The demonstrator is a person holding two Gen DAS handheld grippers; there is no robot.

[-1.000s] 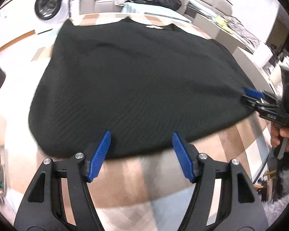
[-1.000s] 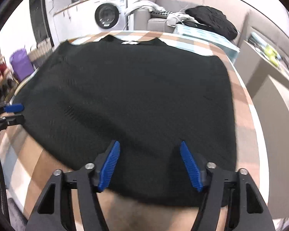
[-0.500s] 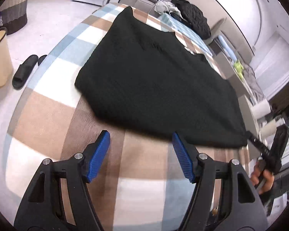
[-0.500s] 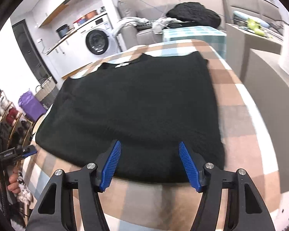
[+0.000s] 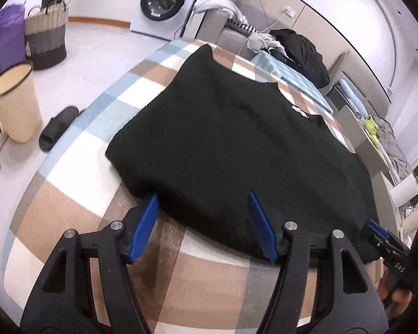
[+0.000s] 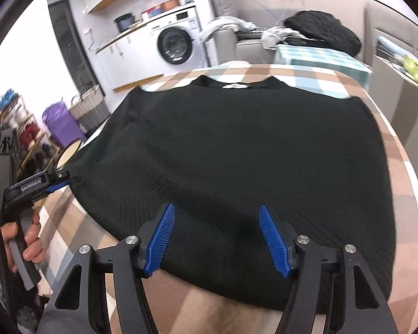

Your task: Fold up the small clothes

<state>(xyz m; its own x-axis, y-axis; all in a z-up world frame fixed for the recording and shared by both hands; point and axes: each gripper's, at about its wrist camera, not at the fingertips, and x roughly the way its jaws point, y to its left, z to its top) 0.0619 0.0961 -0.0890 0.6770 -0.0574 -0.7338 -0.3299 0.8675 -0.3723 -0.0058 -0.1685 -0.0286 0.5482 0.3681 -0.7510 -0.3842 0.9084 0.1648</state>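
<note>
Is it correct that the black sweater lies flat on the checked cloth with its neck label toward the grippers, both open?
No. On the black sweater the neck label is at the far edge, away from the left gripper and right gripper, as the right wrist view shows.

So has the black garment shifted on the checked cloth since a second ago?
Cannot tell. The black garment lies flat with its collar by the cloth's far edge throughout; the cameras moved.

a home laundry corner: washing machine (image 5: 164, 0), woven basket (image 5: 46, 34), slipper (image 5: 58, 128) on the floor.
</note>
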